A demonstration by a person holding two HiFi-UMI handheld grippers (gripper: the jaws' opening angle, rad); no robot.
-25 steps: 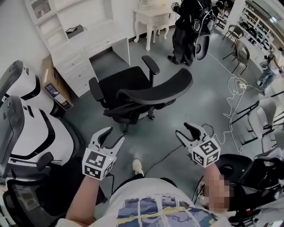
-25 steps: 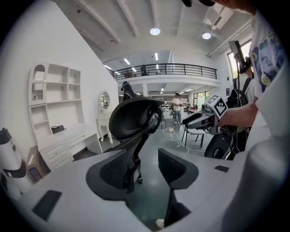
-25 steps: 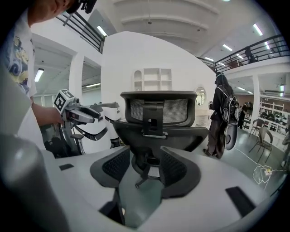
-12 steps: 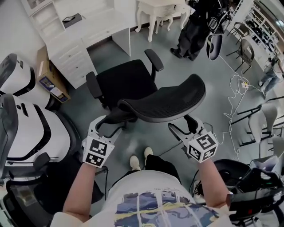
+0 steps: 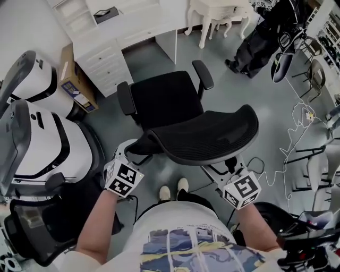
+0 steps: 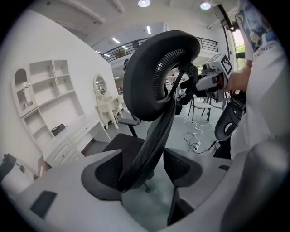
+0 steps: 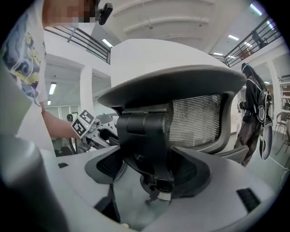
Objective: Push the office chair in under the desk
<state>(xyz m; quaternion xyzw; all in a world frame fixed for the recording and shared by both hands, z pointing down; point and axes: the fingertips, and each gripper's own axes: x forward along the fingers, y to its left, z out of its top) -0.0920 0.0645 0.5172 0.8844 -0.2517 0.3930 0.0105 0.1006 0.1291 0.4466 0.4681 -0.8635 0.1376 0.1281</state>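
A black mesh office chair stands in the middle of the head view, its seat (image 5: 163, 98) facing the white desk (image 5: 133, 24) and its backrest (image 5: 204, 135) towards me. At the backrest's left edge my left gripper (image 5: 129, 150) is open. In the left gripper view the backrest's curved edge (image 6: 152, 136) runs between its pads, in the left gripper (image 6: 145, 174). My right gripper (image 5: 219, 167) is under the backrest's right side, also open. The chair's rear bracket (image 7: 147, 140) sits inside the right gripper (image 7: 149, 174). Both sets of jaws have just been opening.
White and black chairs (image 5: 40, 141) crowd the left side, with a cardboard box (image 5: 73, 85) by the desk's drawers. A white ornate table (image 5: 212, 10) and a black bag (image 5: 263, 34) stand at the back. Cables (image 5: 300, 133) trail on the floor at right. My shoes (image 5: 173, 189) are behind the chair.
Both grippers have come forward and down to the chair's backrest, and their jaws have widened. The chair and desk now lie closer in the head view.
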